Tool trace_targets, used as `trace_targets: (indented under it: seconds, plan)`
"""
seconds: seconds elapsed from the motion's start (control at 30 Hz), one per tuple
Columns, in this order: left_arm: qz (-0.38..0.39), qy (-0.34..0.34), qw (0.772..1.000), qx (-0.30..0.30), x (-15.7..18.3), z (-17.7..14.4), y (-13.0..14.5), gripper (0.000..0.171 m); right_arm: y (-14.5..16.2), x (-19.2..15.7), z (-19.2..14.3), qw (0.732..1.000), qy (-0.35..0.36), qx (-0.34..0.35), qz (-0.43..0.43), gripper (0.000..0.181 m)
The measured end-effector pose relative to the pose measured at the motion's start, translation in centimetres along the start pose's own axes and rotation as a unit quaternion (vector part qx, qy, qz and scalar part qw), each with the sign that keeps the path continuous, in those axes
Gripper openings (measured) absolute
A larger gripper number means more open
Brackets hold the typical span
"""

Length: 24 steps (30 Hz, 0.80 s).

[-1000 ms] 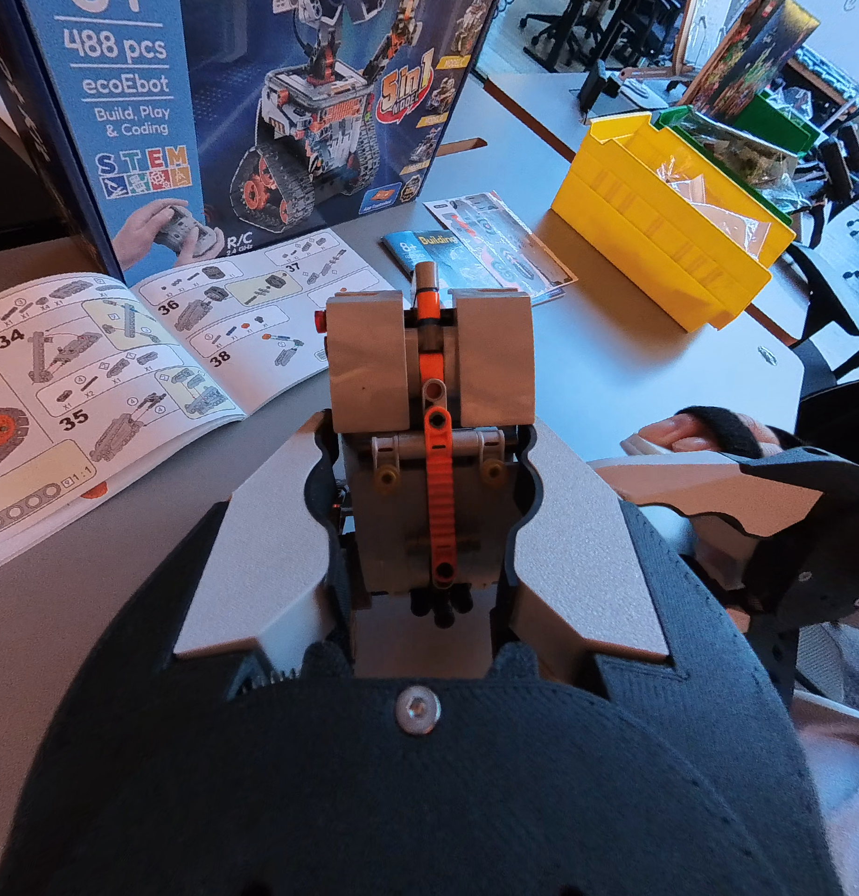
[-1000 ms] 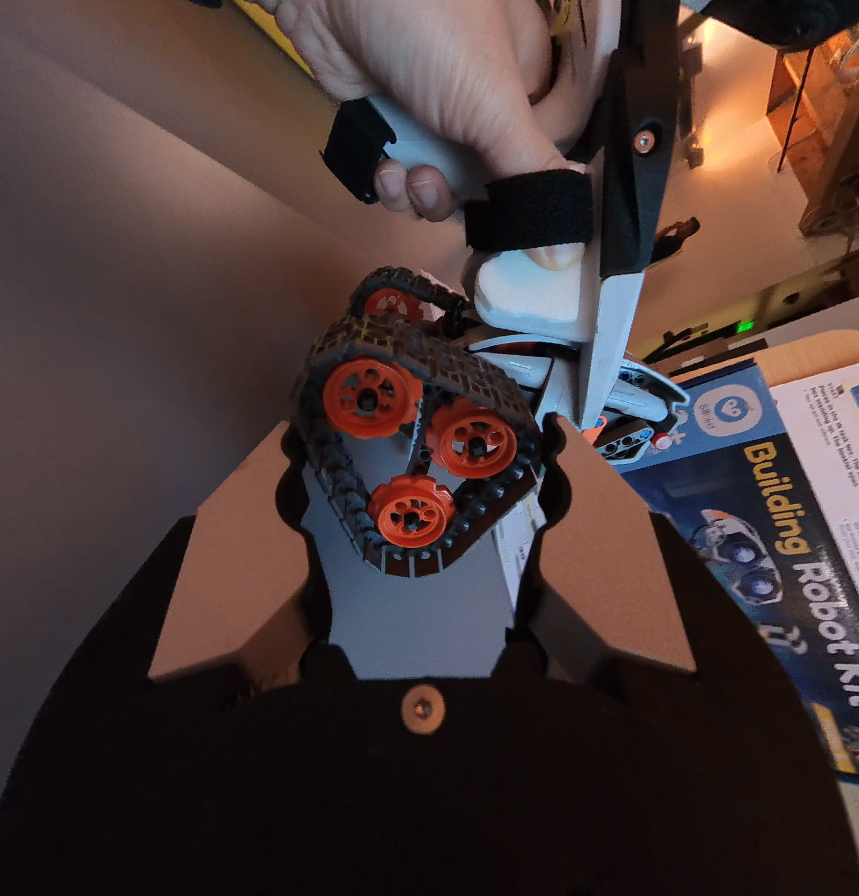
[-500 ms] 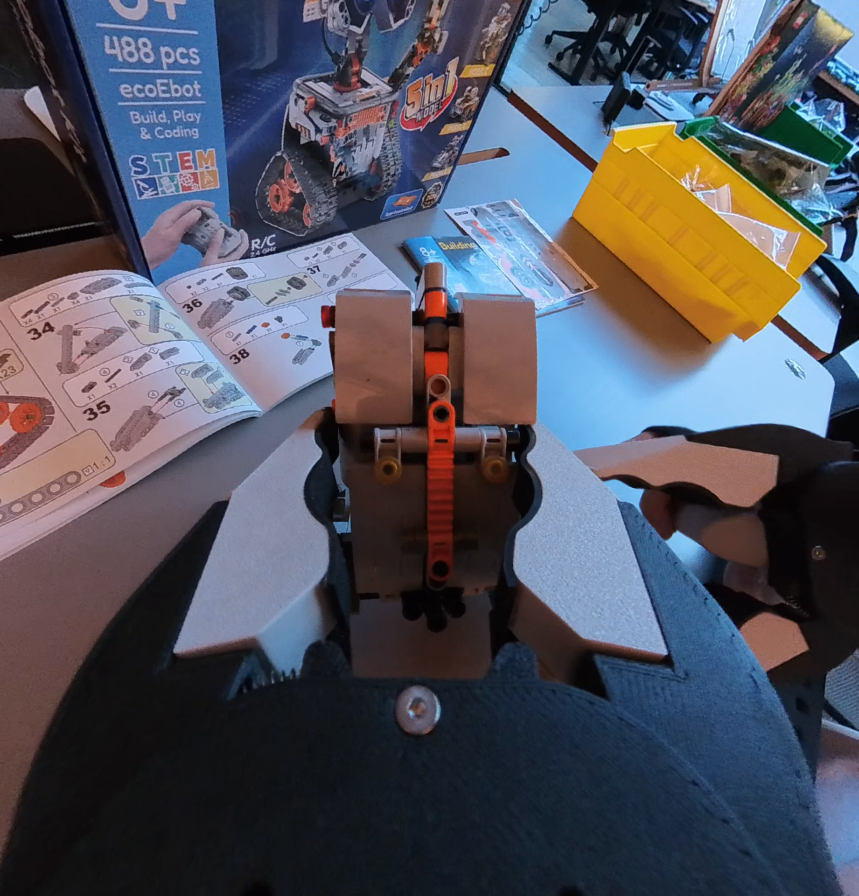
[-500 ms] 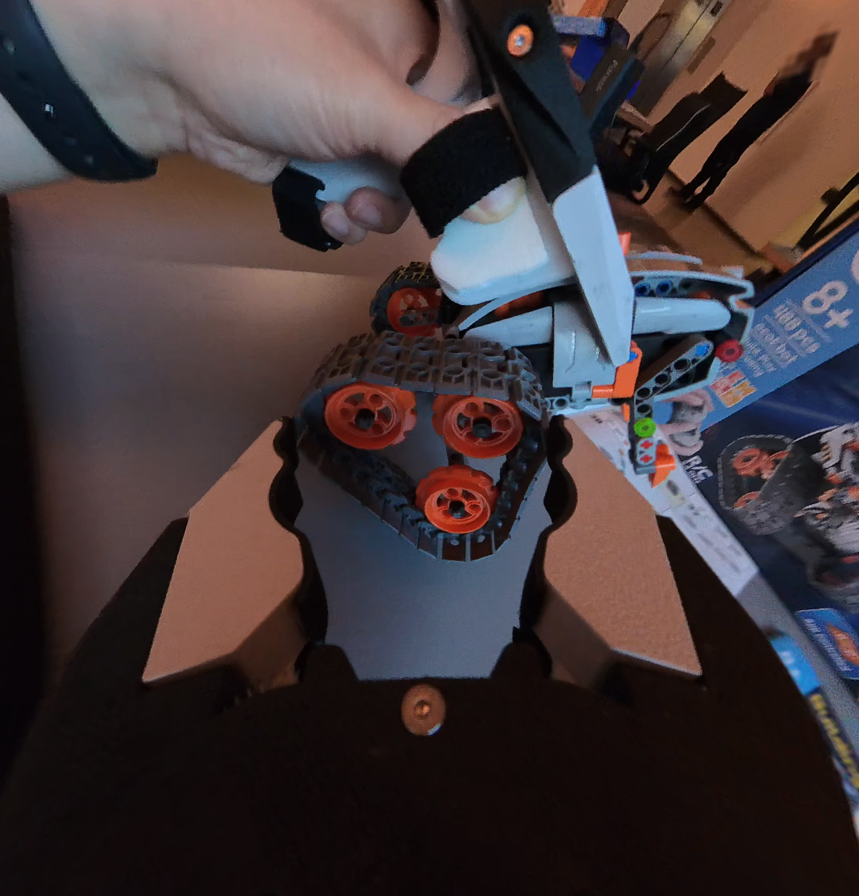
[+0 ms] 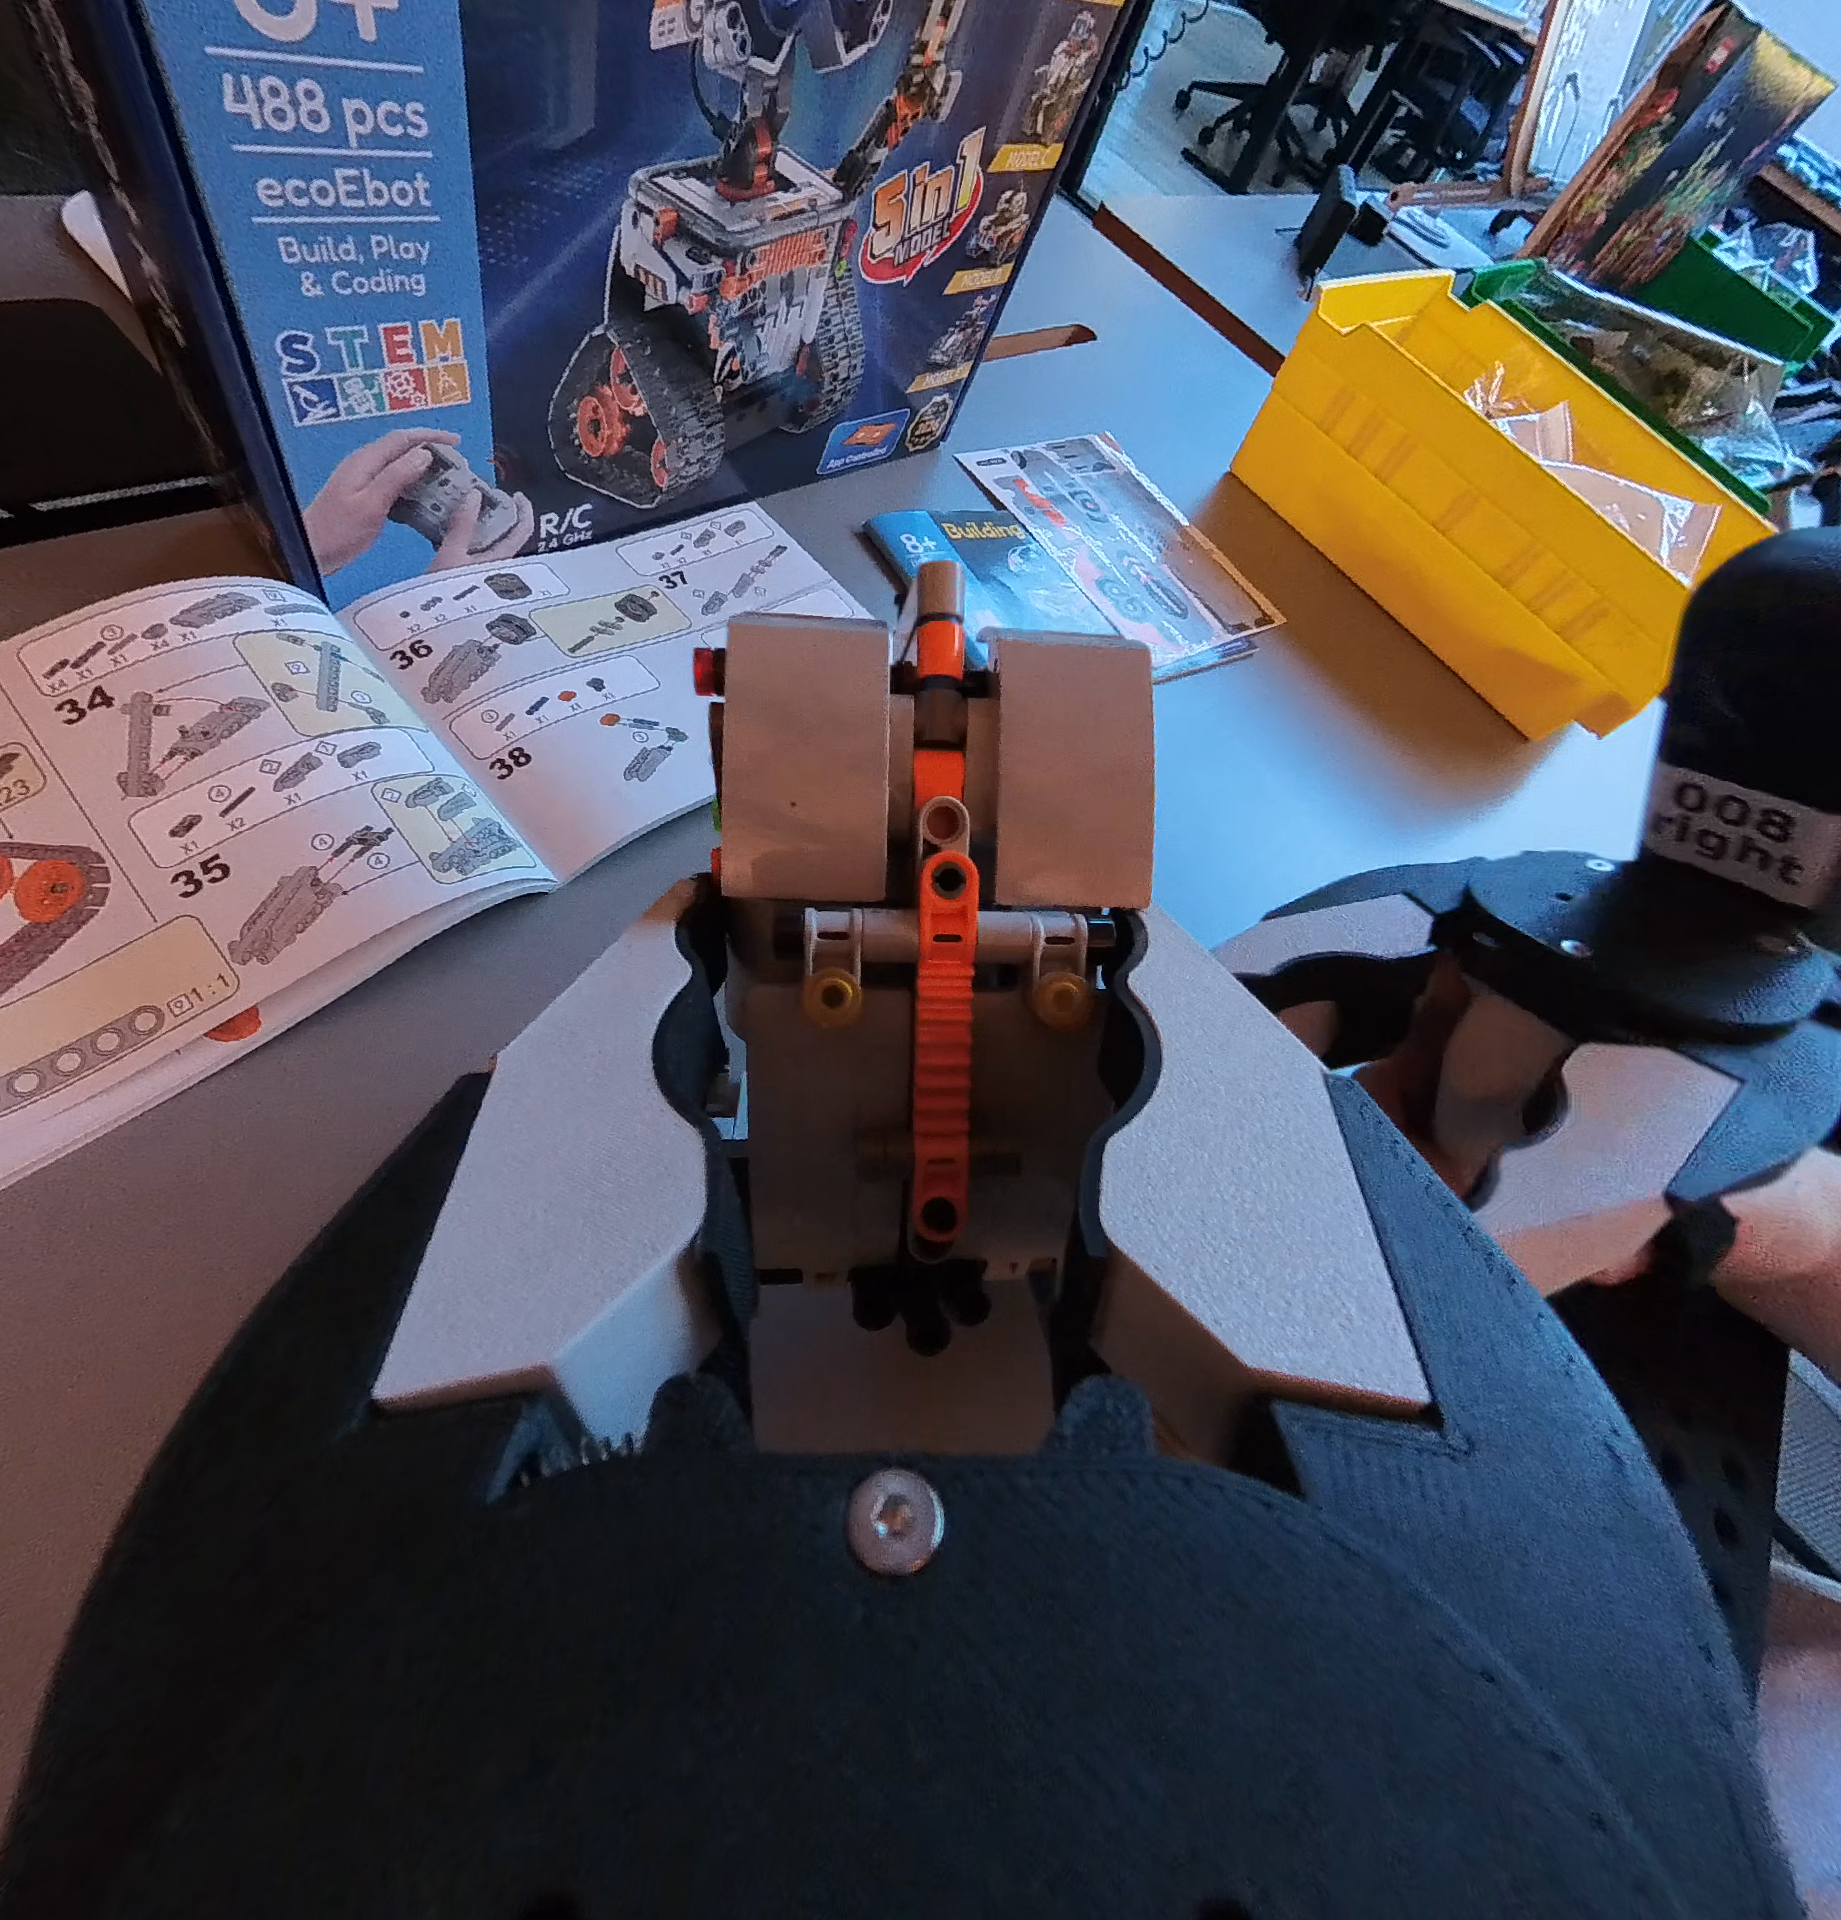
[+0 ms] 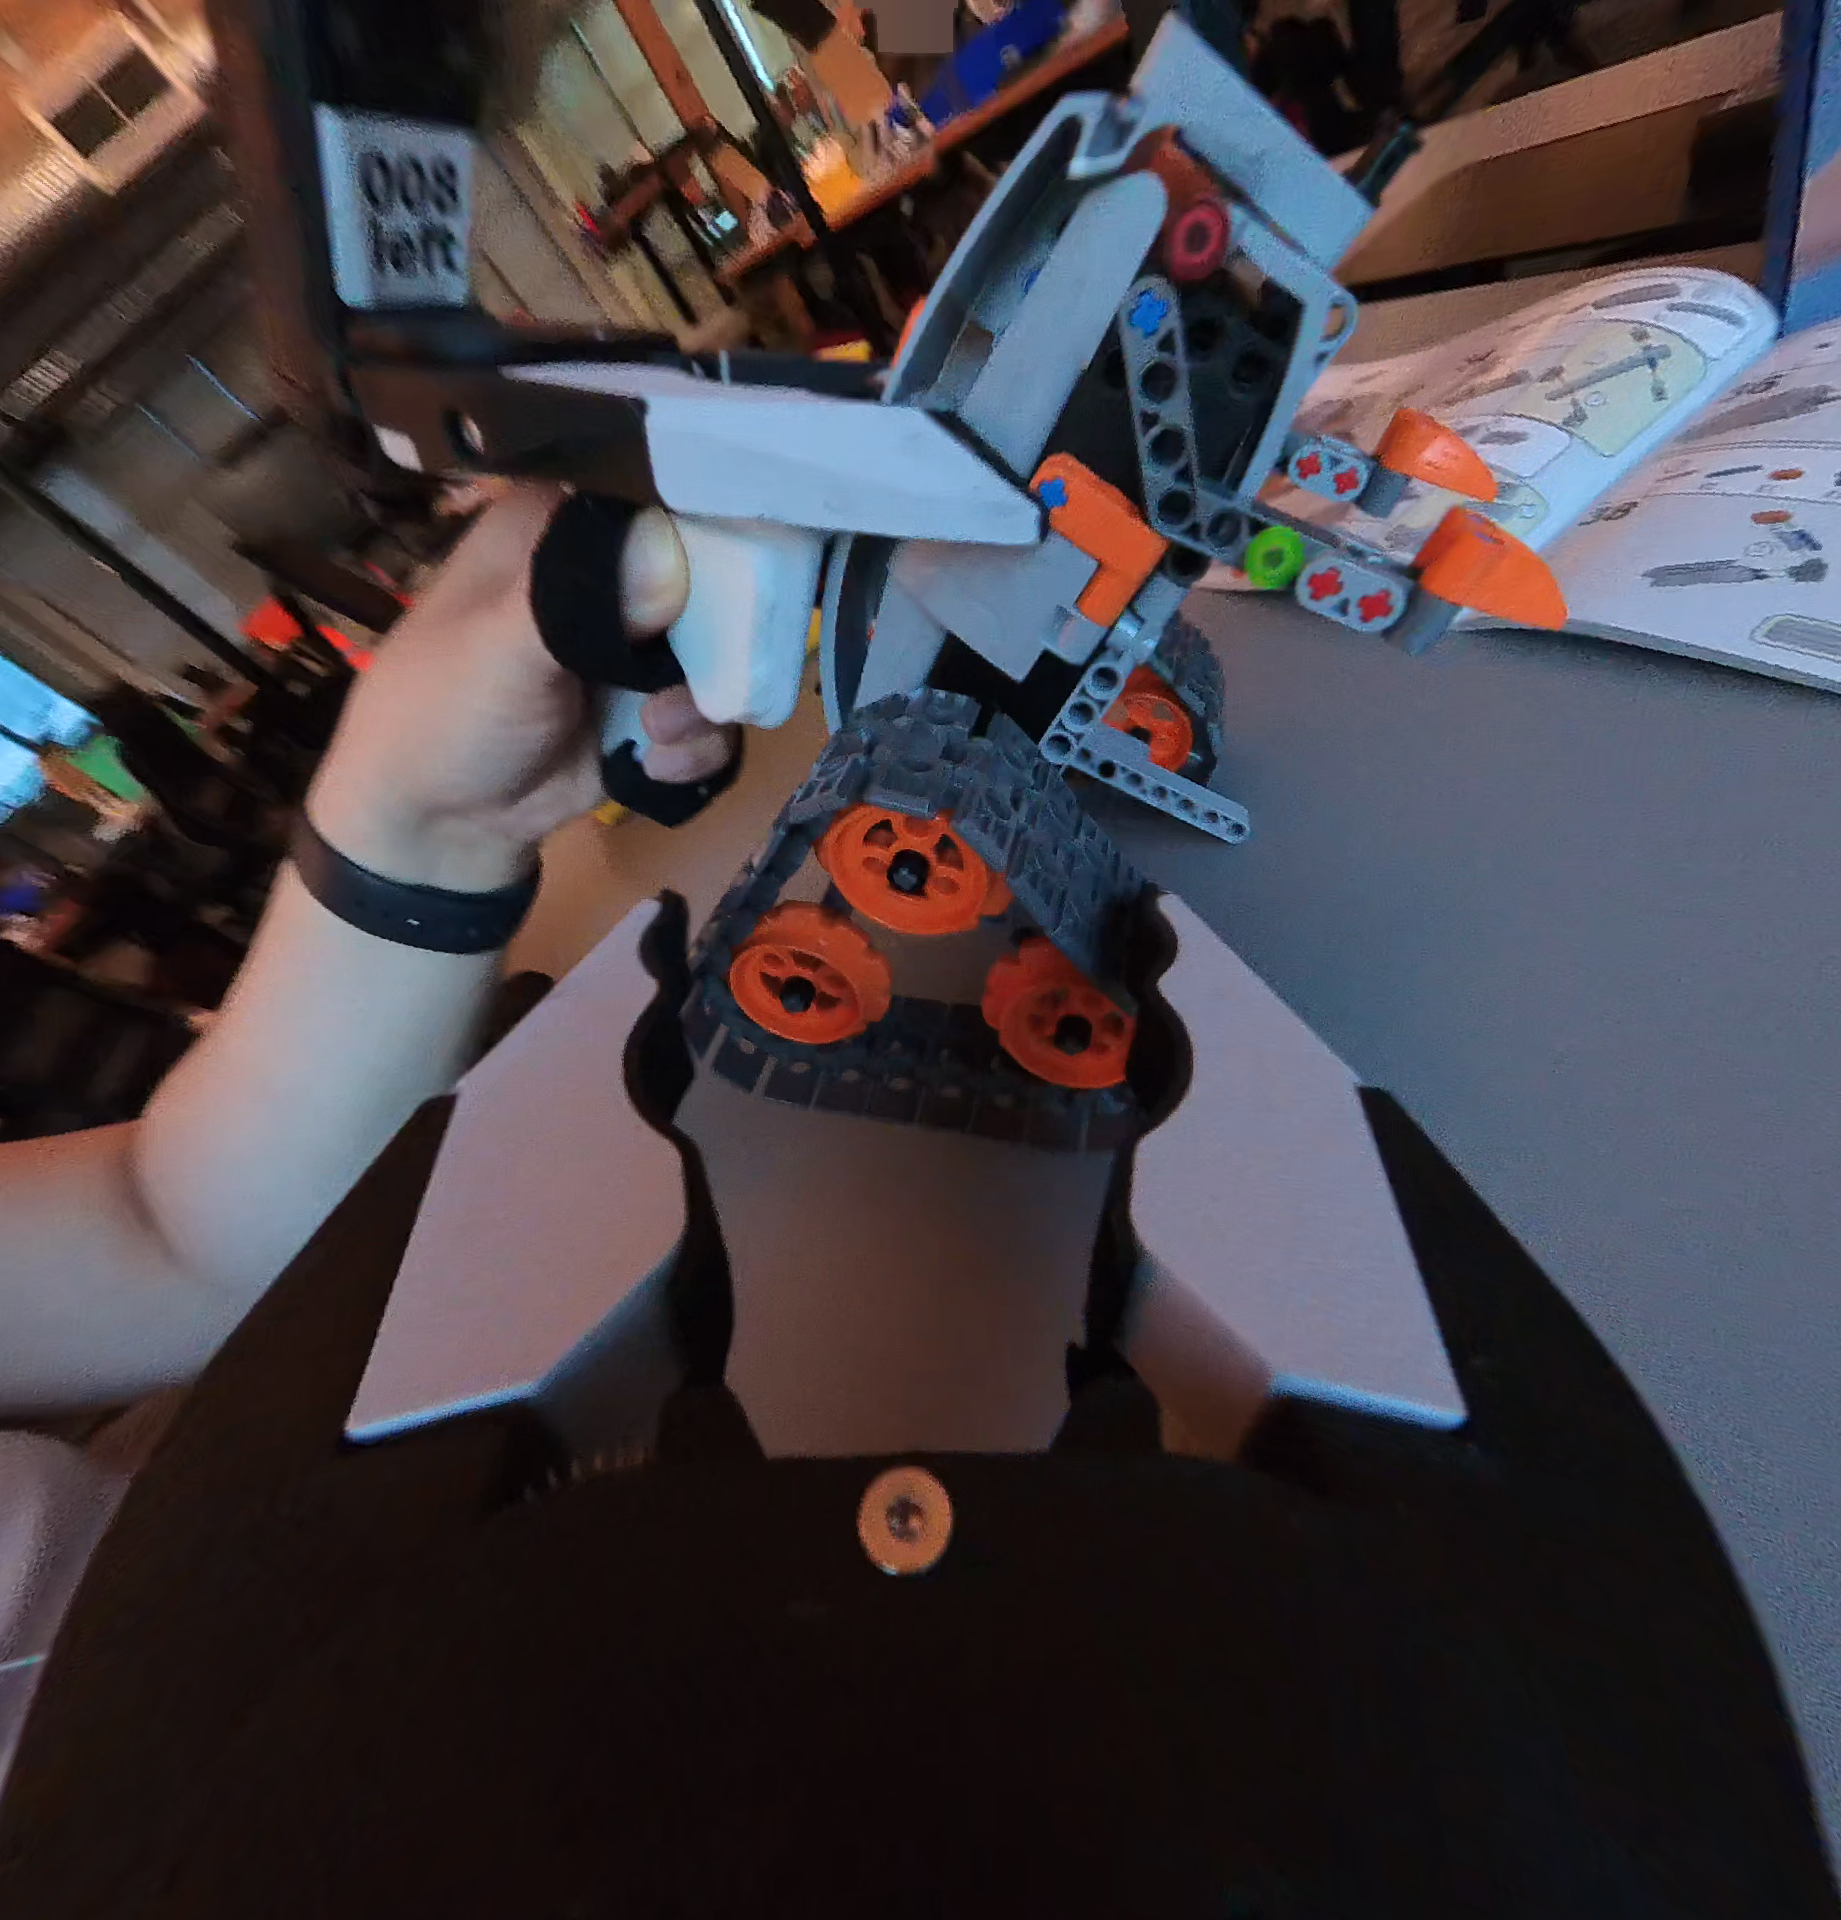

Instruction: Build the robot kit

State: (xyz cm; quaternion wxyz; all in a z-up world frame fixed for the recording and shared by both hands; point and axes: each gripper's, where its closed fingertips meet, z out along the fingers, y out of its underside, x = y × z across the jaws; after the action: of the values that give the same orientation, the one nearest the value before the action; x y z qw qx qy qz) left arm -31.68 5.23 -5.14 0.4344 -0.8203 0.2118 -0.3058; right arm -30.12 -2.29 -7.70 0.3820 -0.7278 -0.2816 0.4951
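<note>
A grey toy robot model with orange parts is held off the table by both grippers. My left gripper [image 5: 911, 935] is shut on its grey body [image 5: 802, 769], where an orange toothed bar [image 5: 942, 1039] runs up the middle. My right gripper [image 6: 911, 935] is shut on the model's dark triangular track [image 6: 926, 769], which has three orange wheels. In the right wrist view the left gripper's finger [image 6: 822, 468] clamps the grey body [image 6: 1051, 312] just above the track. The right gripper [image 5: 1518, 1039] shows low at the right of the left wrist view.
A blue kit box [image 5: 583, 260] stands at the back of the grey table [image 5: 1363, 810]. An open instruction booklet [image 5: 272, 790] lies in front of it, with leaflets [image 5: 1092, 551] to its right. A yellow bin [image 5: 1467, 540] and a green bin [image 5: 1726, 301] sit far right. A person's hand [image 6: 459, 727] holds the left gripper.
The right gripper has swung round with the track, so its view now faces the booklet and room. In the left wrist view it has risen closer on the right. Both grips hold.
</note>
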Motion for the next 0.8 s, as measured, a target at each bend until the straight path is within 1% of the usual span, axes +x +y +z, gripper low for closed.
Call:
trace_targets:
  seconds: [0.03, 0.07, 0.1, 0.13, 0.17, 0.2, 0.23, 0.27, 0.3, 0.33, 0.37, 0.4, 0.47, 0.5, 0.53, 0.67, 0.77, 0.8]
  plan:
    - [-0.005, 0.001, 1.0, 0.003, -0.1, 0.0, -0.1, 0.072, -0.3, 0.1, -0.2, 1.0, -0.007, 0.004, -0.003, 0.1]
    - [-0.009, 0.004, 1.0, 0.004, -0.1, -0.1, -0.1, 0.072, -0.6, 0.1, -0.5, 0.999, 0.001, 0.009, -0.038, 0.114]
    - [-0.011, 0.007, 1.0, 0.005, -0.2, -0.2, -0.1, 0.073, -1.1, -0.1, -0.9, 0.994, 0.016, 0.021, -0.106, 0.122]
    - [-0.013, 0.008, 1.0, 0.006, -0.2, -0.2, -0.1, 0.073, -1.6, -0.5, -1.4, 0.978, 0.044, 0.027, -0.202, 0.128]
    - [-0.013, 0.009, 1.0, 0.006, -0.2, -0.2, -0.1, 0.072, -2.0, -0.8, -1.9, 0.947, 0.083, 0.03, -0.307, 0.133]
    - [-0.014, 0.009, 1.0, 0.006, -0.2, -0.2, -0.1, 0.072, -2.0, -1.5, -2.0, 0.904, 0.111, 0.025, -0.412, 0.133]
    - [-0.015, 0.009, 1.0, 0.005, -0.2, -0.2, -0.1, 0.072, -1.9, -1.7, -2.0, 0.853, 0.143, 0.014, -0.502, 0.133]
    - [-0.015, 0.008, 1.0, 0.004, -0.2, -0.1, -0.1, 0.073, -1.4, -2.1, -1.6, 0.805, 0.158, 0.002, -0.572, 0.13]
    - [-0.014, 0.007, 1.0, 0.003, -0.1, -0.1, -0.1, 0.072, -0.9, -2.3, -1.1, 0.766, 0.17, -0.007, -0.62, 0.124]
    - [-0.013, 0.007, 1.0, 0.002, -0.1, -0.1, -0.1, 0.072, -0.4, -2.3, -0.5, 0.738, 0.179, -0.023, -0.65, 0.121]
    - [-0.013, 0.007, 1.0, 0.002, -0.1, -0.1, -0.1, 0.072, 0.2, -2.3, 0.2, 0.729, 0.172, -0.039, -0.661, 0.115]
    - [-0.013, 0.007, 1.0, 0.002, -0.1, -0.1, -0.1, 0.072, 0.6, -2.2, 0.7, 0.735, 0.166, -0.05, -0.656, 0.111]
    - [-0.012, 0.007, 1.0, 0.003, -0.1, -0.2, -0.1, 0.072, 0.8, -1.9, 1.3, 0.767, 0.16, -0.066, -0.618, 0.099]
    - [-0.012, 0.008, 1.0, 0.002, -0.1, -0.2, 0.0, 0.072, 1.0, -1.6, 1.4, 0.789, 0.154, -0.075, -0.589, 0.098]
    - [-0.011, 0.007, 1.0, 0.001, -0.1, -0.2, 0.0, 0.072, 0.9, -1.7, 1.4, 0.807, 0.147, -0.068, -0.568, 0.098]
    - [-0.005, -0.001, 1.0, -0.002, -0.1, 0.1, 0.0, 0.072, 1.0, -1.5, 1.2, 0.861, 0.143, -0.055, -0.485, 0.1]
    - [0.008, -0.017, 1.0, -0.009, 0.2, 0.3, 0.2, 0.072, 1.2, -1.0, 0.8, 0.909, 0.128, -0.045, -0.395, 0.101]
    - [0.016, -0.024, 1.0, -0.012, 0.3, 0.4, 0.3, 0.072, 1.4, -0.8, 0.6, 0.92, 0.121, -0.043, -0.371, 0.101]
